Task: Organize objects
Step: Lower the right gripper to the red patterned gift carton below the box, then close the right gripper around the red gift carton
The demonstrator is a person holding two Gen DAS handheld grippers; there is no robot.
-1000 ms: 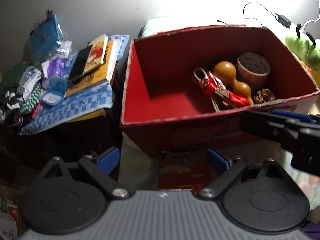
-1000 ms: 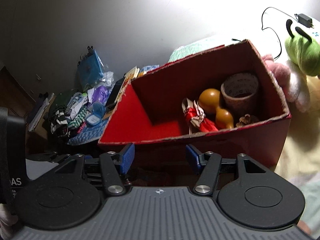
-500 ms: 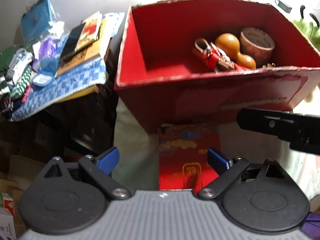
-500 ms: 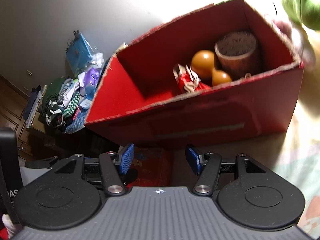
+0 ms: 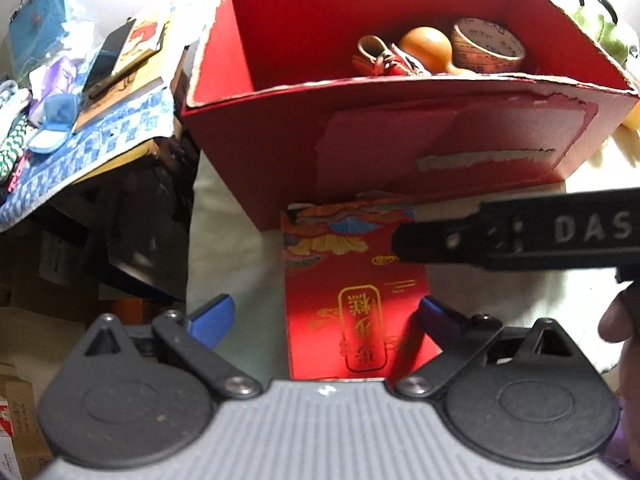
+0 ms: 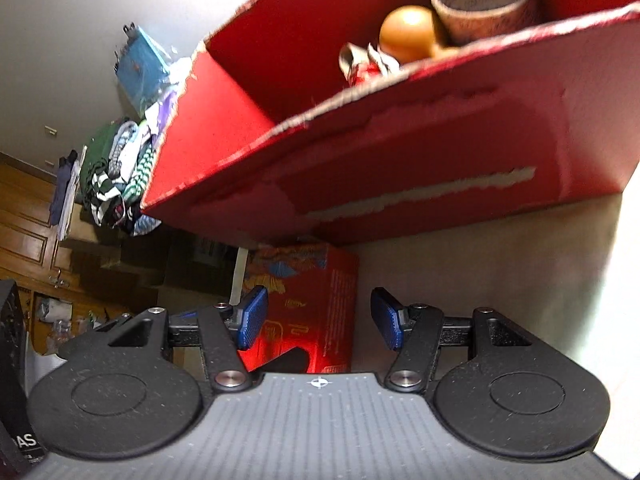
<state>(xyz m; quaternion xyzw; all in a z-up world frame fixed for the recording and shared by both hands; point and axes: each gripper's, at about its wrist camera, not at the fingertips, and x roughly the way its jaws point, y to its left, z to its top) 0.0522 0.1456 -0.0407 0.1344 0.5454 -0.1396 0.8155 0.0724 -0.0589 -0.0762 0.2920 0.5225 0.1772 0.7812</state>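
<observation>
Change: both grippers are now seen lower and closer than a second ago; the red cardboard box (image 5: 400,136) fills the upper half of each view, and the small red carton (image 5: 356,300) in front of it, barely visible then, is now fully in view.
Meaning for the task: the carton is judged to be the next thing to be put away, with the open box as its likely destination.
Left gripper (image 5: 324,320): held wide open, nothing gripped; the carton lies between its blue pads, untouched as far as can be seen.
Right gripper (image 6: 316,322): also open and empty; the carton (image 6: 308,304) stands just ahead between the pads, and contact cannot be confirmed.
Carton position: on the pale bed surface (image 5: 240,248), against the near wall of the box, towards its left corner.
Carton material: glossy printed card, rectangular, sharp-edged, with gold characters and a colourful fan pattern.
Box material: matte corrugated card, the rim ragged, a torn strip left bare along the near wall.
Box contents: at the far right corner, a smooth orange gourd (image 5: 426,46), a patterned tape roll (image 5: 488,46) and a red-and-white strapped item (image 5: 384,60) are gathered.
Left side: a blue checked cloth (image 5: 80,152) is draped over a side table, loaded with books and soft clutter.
</observation>
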